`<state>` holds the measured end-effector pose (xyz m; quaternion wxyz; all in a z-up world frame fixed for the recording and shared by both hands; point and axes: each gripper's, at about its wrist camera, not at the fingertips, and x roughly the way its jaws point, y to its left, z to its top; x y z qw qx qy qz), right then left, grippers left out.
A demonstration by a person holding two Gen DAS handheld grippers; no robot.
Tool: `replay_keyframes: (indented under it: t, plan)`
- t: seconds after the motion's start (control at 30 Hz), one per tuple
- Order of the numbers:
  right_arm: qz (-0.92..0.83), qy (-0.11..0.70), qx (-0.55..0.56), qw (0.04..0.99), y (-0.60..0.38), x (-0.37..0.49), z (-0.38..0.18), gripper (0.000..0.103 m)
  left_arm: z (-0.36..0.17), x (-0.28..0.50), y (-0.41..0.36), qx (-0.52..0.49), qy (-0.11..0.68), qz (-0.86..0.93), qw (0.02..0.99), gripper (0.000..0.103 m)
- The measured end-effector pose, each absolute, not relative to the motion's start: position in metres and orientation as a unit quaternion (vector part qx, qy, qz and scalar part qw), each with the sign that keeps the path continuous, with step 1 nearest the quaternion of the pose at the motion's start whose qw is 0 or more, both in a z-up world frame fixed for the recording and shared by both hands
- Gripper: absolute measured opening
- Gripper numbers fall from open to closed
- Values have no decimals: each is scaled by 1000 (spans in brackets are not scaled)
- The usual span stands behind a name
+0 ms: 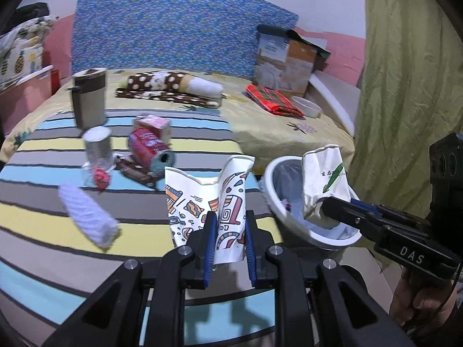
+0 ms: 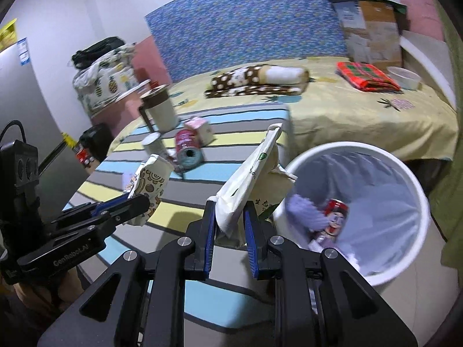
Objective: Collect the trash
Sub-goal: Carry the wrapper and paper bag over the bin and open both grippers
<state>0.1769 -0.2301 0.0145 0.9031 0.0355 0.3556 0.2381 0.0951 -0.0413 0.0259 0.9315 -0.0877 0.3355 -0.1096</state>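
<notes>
My left gripper point(image 1: 230, 225) is shut on a crushed paper cup with colourful doodles point(image 1: 202, 199), held above the striped blanket point(image 1: 43, 211). The same patterned cup point(image 2: 150, 182) shows at the left of the right wrist view, in the left gripper point(image 2: 141, 202). My right gripper point(image 2: 230, 225) is shut on a flattened white paper cup with green print point(image 2: 249, 179), held at the rim of the white lined trash bin point(image 2: 416, 190). In the left wrist view that white cup point(image 1: 324, 179) hangs over the bin point(image 1: 272, 179) in the right gripper point(image 1: 327, 205). A red can point(image 2: 334, 214) lies inside the bin.
On the blanket lie a red can on its side point(image 1: 150, 150), a silver can point(image 1: 98, 147), a pink carton point(image 1: 153, 123), a white knitted item point(image 1: 86, 214), a small red wrapper point(image 1: 101, 177) and a grey jug point(image 1: 88, 98). A green curtain point(image 1: 405, 86) hangs right of the bin.
</notes>
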Motion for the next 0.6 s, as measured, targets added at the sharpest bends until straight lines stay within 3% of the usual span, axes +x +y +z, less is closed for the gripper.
replay_keyframes:
  t: [0.6]
  plan:
    - [156,376,91,909,-306,187,-6,22,19,138,-134,-40,359,-195,912,19]
